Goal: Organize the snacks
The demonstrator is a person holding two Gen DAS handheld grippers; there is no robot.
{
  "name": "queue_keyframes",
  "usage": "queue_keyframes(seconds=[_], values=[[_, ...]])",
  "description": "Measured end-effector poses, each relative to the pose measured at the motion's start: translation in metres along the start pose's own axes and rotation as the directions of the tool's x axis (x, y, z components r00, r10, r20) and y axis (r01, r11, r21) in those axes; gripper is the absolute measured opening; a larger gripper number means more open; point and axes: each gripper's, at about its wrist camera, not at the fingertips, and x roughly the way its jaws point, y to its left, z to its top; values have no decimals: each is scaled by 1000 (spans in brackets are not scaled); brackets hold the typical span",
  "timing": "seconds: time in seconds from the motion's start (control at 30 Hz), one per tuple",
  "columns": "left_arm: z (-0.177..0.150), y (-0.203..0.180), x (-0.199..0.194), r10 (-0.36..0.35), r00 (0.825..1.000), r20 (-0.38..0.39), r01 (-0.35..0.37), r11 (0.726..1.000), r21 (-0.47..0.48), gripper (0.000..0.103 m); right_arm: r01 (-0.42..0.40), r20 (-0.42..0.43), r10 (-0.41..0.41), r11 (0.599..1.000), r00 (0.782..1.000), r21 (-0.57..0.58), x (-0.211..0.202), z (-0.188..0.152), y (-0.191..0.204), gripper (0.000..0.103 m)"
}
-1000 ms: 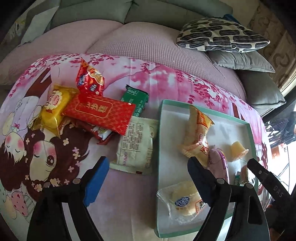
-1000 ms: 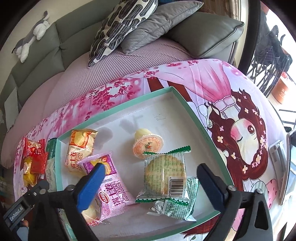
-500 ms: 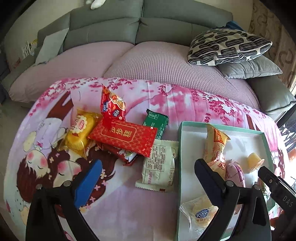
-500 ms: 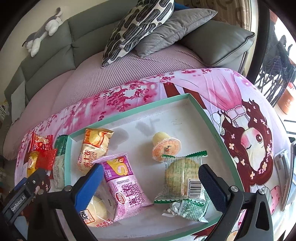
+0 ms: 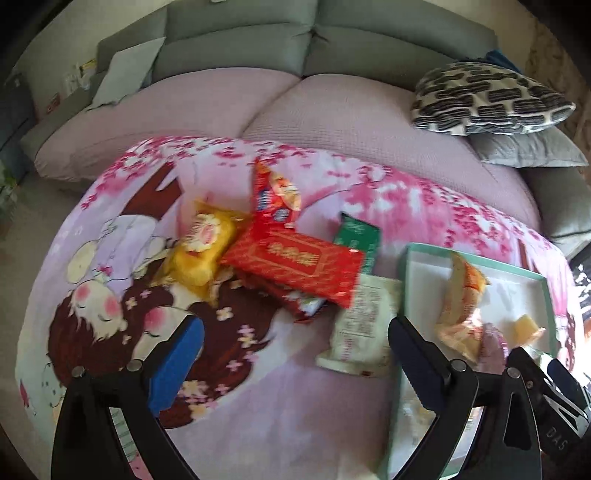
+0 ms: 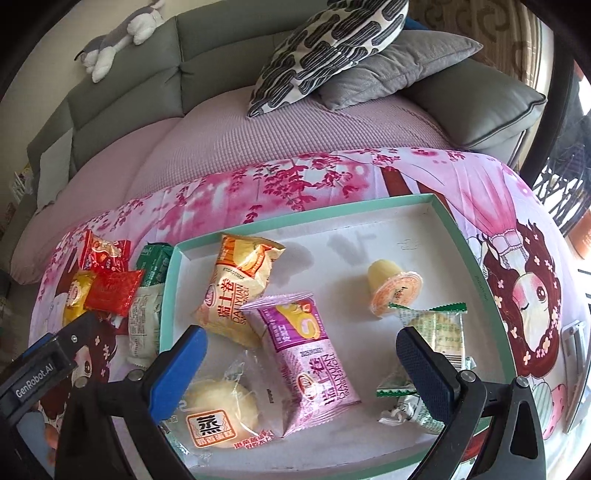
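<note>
A teal-rimmed white tray (image 6: 332, 212) lies on the pink cartoon cloth. It holds an orange-yellow bag (image 6: 240, 284), a purple pack (image 6: 314, 354), a wrapped bun (image 6: 218, 410), a jelly cup (image 6: 397, 288) and green-white cracker packs (image 6: 439, 332). My right gripper (image 6: 301, 354) hovers open above the purple pack, gripping nothing. Left of the tray (image 5: 402, 280) is a loose pile: a yellow pack (image 5: 201, 254), a long red pack (image 5: 291, 262), a small red bag (image 5: 275, 195), a green pack (image 5: 356, 236) and a white pack (image 5: 364, 325). My left gripper (image 5: 295, 343) is open and empty, just short of that pile.
The cloth lies on a pink-covered sofa seat with grey backrests. A patterned cushion (image 6: 325, 48) and a grey cushion (image 6: 399, 62) sit behind the tray, and a plush toy (image 6: 118, 33) rests on the backrest. A grey flat device (image 6: 572, 343) lies at the cloth's right edge.
My left gripper opened a little wider and swung left, so the pile is now ahead and the tray at the right. My right gripper slid left from the cracker packs to the purple pack.
</note>
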Motion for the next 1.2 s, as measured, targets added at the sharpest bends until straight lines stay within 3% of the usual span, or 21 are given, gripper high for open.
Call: queue_keyframes(seconds=[0.2, 0.37, 0.53, 0.97, 1.2], values=[[5, 41, 2, 17, 1000, -12, -18, 997, -80, 100, -20, -8, 20, 998, 1000, -60, 3, -3, 25, 103], [10, 66, -1, 39, 999, 19, -36, 993, -111, 100, -89, -21, 87, 992, 996, -89, 7, -6, 47, 103], [15, 86, 3, -26, 1000, 15, 28, 988, -151, 100, -136, -21, 134, 987, 991, -89, 8, -7, 64, 103], [33, 112, 16, -22, 996, 88, 35, 989, -143, 100, -158, -49, 153, 977, 987, -144, 24, -5, 94, 103], [41, 121, 30, -62, 998, 34, 66, 986, -151, 100, -210, -56, 203, 956, 978, -205, 27, 9, 125, 103]])
